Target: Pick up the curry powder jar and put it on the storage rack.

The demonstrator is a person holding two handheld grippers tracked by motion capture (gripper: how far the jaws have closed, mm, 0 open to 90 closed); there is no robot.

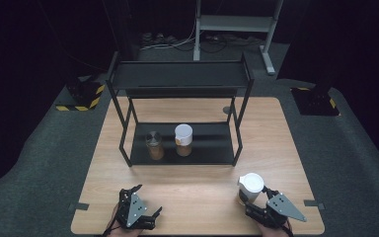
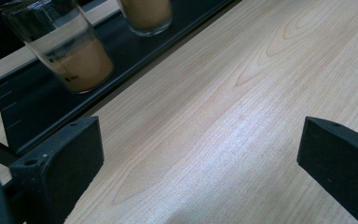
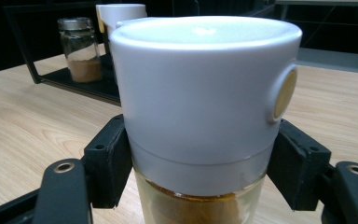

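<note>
A jar with a white lid (image 1: 250,183) and brown powder inside stands at the table's front right. My right gripper (image 1: 254,197) is shut on it, its jaws pressed to the glass just under the white lid (image 3: 200,88). At the front left, my left gripper (image 1: 145,200) is open over bare wood, its jaws wide apart (image 2: 200,154) with nothing between them. A black two-tier rack (image 1: 212,148) stands mid-table. Its lower shelf carries a metal-lidded glass jar (image 1: 154,144) and a second white-lidded jar (image 1: 183,139), both with brown powder.
The rack's top shelf (image 1: 177,75) is bare. In the left gripper view, the two shelf jars (image 2: 72,56) stand close ahead to the upper left. Grey carpet (image 1: 44,148) surrounds the table, and a white desk frame (image 1: 232,22) stands behind.
</note>
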